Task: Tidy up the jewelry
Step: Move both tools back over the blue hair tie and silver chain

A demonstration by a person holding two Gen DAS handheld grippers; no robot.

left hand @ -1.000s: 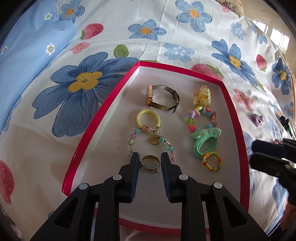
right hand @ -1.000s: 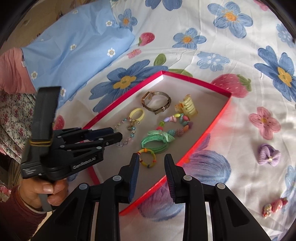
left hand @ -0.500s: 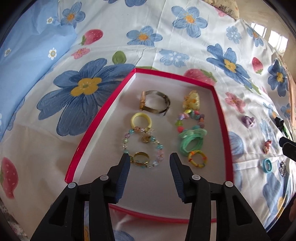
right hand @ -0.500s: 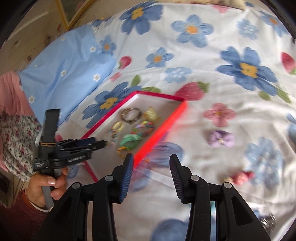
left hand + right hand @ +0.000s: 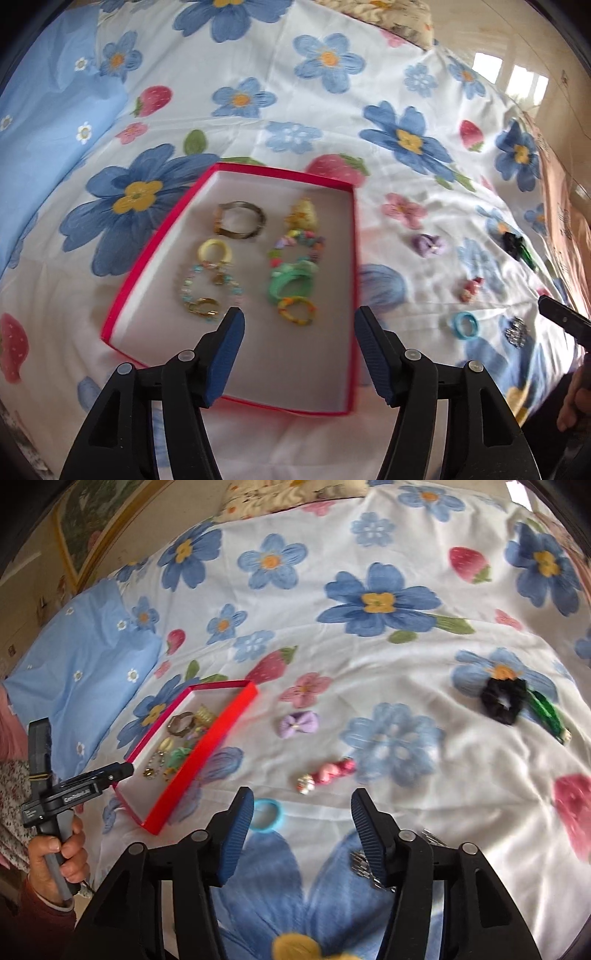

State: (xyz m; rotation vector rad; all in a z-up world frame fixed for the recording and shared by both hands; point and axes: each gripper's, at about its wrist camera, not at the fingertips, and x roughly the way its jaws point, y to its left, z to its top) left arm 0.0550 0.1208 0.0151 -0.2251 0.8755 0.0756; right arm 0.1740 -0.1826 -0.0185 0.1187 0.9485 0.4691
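Observation:
A red-rimmed tray (image 5: 155, 328) (image 5: 207, 753) lies on the flowered sheet. It holds a watch (image 5: 238, 221), a gold ring (image 5: 203, 308), bead bracelets, a green hair tie (image 5: 291, 284) and a multicoloured ring (image 5: 297, 312). My left gripper (image 5: 299, 325) (image 5: 125, 770) hovers over the tray's near end, jaws opening with nothing between them. My right gripper (image 5: 303, 808) hangs above the sheet right of the tray, jaws opening and empty. A blue ring (image 5: 267, 814) (image 5: 465, 325) lies beside its left finger. A silver chain piece (image 5: 364, 864) is partly hidden behind its right finger.
Loose on the sheet are a pink clip (image 5: 327, 773), a purple bow (image 5: 298, 723), a black scrunchie (image 5: 502, 699) and a green clip (image 5: 546, 712). A blue pillow (image 5: 85, 672) lies left of the tray. A hand (image 5: 55, 853) grips the left tool.
The left gripper drew back and up from the gold ring and widened its jaws. The right gripper swung right, from the tray out over the loose items, and widened too.

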